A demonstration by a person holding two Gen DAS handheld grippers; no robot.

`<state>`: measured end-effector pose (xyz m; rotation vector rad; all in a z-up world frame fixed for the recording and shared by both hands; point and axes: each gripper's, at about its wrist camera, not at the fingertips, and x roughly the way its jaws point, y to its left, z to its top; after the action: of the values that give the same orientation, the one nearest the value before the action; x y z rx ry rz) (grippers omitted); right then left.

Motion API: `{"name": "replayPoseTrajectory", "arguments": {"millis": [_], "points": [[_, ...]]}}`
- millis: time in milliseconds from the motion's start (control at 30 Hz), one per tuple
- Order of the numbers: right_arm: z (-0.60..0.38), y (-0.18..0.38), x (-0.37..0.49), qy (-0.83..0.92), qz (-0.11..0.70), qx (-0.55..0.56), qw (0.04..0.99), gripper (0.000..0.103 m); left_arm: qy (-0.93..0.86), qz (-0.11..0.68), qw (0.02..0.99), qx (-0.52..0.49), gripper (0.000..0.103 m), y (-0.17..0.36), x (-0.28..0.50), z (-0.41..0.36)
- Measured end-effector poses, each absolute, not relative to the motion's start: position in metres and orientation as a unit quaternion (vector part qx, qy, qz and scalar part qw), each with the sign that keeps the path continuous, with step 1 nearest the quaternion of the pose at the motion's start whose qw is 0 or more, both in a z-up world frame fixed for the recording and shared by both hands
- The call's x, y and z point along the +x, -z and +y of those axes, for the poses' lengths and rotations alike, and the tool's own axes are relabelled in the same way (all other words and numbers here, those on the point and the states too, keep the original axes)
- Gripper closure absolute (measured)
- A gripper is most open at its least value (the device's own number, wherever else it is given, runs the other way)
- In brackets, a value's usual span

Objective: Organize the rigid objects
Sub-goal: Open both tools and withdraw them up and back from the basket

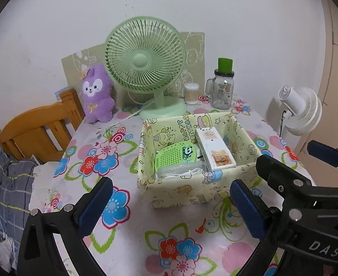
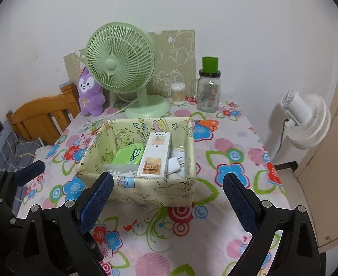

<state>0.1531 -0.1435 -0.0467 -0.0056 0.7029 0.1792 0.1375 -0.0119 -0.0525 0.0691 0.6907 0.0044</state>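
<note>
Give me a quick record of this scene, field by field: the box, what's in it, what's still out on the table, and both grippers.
container: fabric box on the floral tablecloth
inside box: white remote, green round case, white charger plug, white cable
outside box: orange scissors, behind the box's right corner
back row: green fan, purple plush, glass jar, cotton swab tub
left gripper: open, empty
right gripper: open, empty

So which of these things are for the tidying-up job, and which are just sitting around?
For the job:
fabric box
white remote inside it
green panda case inside it
white charger inside it
orange scissors, lying outside the box

Just sitting around:
green fan
purple plush toy
glass jar
cotton swabs
white fan
</note>
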Motion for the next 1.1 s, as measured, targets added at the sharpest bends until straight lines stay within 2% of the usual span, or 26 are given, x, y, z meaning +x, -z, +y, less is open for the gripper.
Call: {"name": "replayPoseTrajectory", "arguments": {"millis": [700,1100], "points": [[-0.163,-0.005,0.06,-0.066,0.268,-0.007,0.961,0.005,-0.035,0.265,0.964,0.0,0.0,0.006,0.04,0.006],[-0.174,-0.009,0.027,-0.052,0.251,0.003,0.967,0.001,-0.04,0.263,0.964,0.004,0.0,0.002,0.013,0.002]]}}
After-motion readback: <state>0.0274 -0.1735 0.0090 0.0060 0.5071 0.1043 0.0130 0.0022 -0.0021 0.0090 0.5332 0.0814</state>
